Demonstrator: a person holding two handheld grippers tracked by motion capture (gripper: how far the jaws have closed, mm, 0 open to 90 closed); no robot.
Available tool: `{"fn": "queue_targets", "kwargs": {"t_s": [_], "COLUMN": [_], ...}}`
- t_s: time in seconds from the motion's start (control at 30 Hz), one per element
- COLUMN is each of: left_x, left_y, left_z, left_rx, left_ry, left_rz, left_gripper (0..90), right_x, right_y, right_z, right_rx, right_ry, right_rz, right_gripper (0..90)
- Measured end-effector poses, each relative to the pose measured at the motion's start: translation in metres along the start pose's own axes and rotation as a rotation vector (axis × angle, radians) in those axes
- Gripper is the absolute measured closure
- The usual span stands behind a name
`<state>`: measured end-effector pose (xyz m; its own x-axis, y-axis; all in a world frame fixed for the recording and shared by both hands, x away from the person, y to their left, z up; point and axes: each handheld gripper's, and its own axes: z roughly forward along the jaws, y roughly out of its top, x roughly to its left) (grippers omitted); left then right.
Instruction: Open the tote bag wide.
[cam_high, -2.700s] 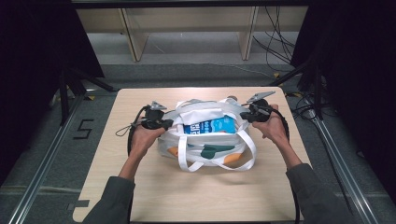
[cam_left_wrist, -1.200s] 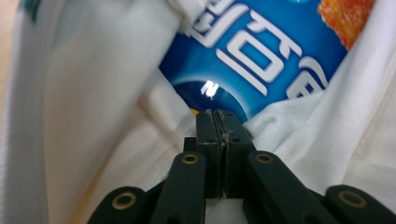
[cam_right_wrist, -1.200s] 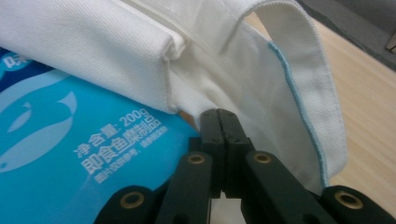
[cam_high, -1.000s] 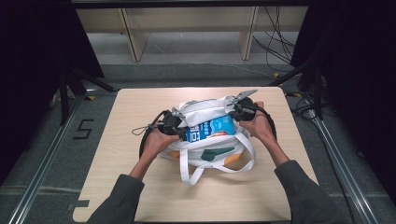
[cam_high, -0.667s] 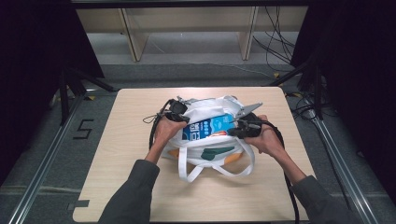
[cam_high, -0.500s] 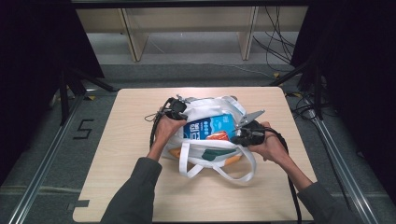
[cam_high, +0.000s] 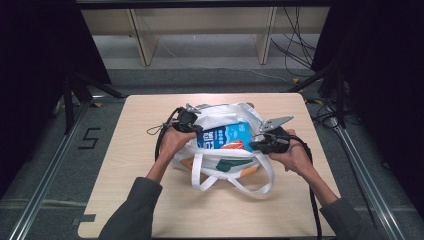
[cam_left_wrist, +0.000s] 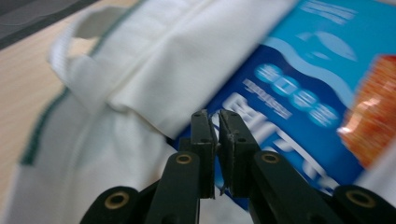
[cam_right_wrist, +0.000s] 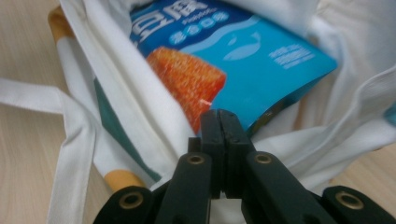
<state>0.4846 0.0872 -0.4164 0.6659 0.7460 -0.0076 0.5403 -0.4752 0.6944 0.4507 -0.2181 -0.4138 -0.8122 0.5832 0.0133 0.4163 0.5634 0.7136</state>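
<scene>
Nearest you, the white straps (cam_high: 234, 181) of the tote bag (cam_high: 226, 111) trail loose across the tabletop (cam_high: 131, 134), so nobody is carrying or lifting it yet.

Just beyond them your right claw (cam_high: 254, 145) sits at the right side of the bag's mouth. Its jaws are pressed fully together, and the right gripper view shows nothing caught between them; they point into the opening, just in front of the cloth.

Past that lies the blue snack packet (cam_high: 225, 138). It rests inside the mouth of the bag, tilted, with most of its printed face uncovered and cloth folded over its edges. I judge the loading as mostly done: the packet is in, but not tucked under.

Farther on, your left claw (cam_high: 195, 127) is at the far left rim, over the spot where the cloth meets the packet. Its jaws have just been opening and now stand a thin crack apart. I can make out nothing firmly pinched in that slit.

What looks left to you is taking hold of the rim again, drawing the cloth over the packet, and gathering the straps.
</scene>
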Motion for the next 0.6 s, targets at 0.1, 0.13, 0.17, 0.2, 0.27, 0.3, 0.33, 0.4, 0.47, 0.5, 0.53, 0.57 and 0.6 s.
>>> {"fn": "queue_targets", "kwargs": {"t_s": [0.1, 0.13, 0.17, 0.2, 0.27, 0.3, 0.33, 0.4, 0.47, 0.5, 0.53, 0.57, 0.6], "left_x": [-0.011, -0.015, -0.018, -0.02, -0.022, -0.023, -0.025, -0.032, -0.034, -0.034, -0.033, -0.033, -0.032], "left_y": [-0.015, -0.02, -0.025, -0.029, -0.036, -0.04, -0.045, -0.056, -0.064, -0.064, -0.063, -0.062, -0.06], "left_z": [-0.009, -0.011, -0.013, -0.015, -0.018, -0.018, -0.017, -0.014, -0.015, -0.016, -0.016, -0.016, -0.017], "left_rx": [0.03, 0.038, 0.031, 0.036, 0.043, 0.039, 0.046, 0.069, 0.051, 0.047, 0.036, 0.034, 0.025], "left_ry": [-0.058, -0.071, -0.074, -0.072, -0.088, -0.091, -0.088, -0.082, -0.08, -0.08, -0.084, -0.092, -0.082], "left_rz": [0.05, 0.055, 0.071, 0.076, 0.083, 0.084, 0.099, 0.114, 0.107, 0.108, 0.101, 0.087, 0.099], "left_gripper": [83.3, 83.3, 83.6, 83.6, 84.0, 85.3, 85.3, 85.5, 86.7, 86.7, 86.7, 86.6, 86.1], "right_x": [-0.003, -0.004, -0.005, -0.007, -0.008, -0.009, -0.01, -0.01, -0.011, -0.014, -0.014, -0.015, -0.016], "right_y": [0.005, 0.006, 0.008, 0.01, 0.013, 0.014, 0.015, 0.016, 0.016, 0.017, 0.016, 0.016, 0.017], "right_z": [-0.004, -0.002, -0.005, -0.005, -0.004, -0.003, -0.001, 0.001, 0.001, -0.001, -0.001, 0.001, -0.001], "right_rx": [-0.015, -0.046, -0.014, -0.017, -0.023, -0.019, -0.04, -0.051, -0.047, -0.015, -0.016, -0.04, -0.023], "right_ry": [-0.016, -0.031, -0.027, -0.026, -0.04, -0.042, -0.051, -0.055, -0.062, -0.052, -0.058, -0.059, -0.051], "right_rz": [0.012, 0.014, 0.015, 0.004, 0.008, 0.017, 0.015, 0.042, 0.06, 0.04, 0.05, 0.049, 0.043], "right_gripper": [90.0, 90.0, 90.0, 90.0, 90.0, 90.0, 90.0, 90.0, 90.0, 90.0, 90.0, 90.0, 90.0]}}
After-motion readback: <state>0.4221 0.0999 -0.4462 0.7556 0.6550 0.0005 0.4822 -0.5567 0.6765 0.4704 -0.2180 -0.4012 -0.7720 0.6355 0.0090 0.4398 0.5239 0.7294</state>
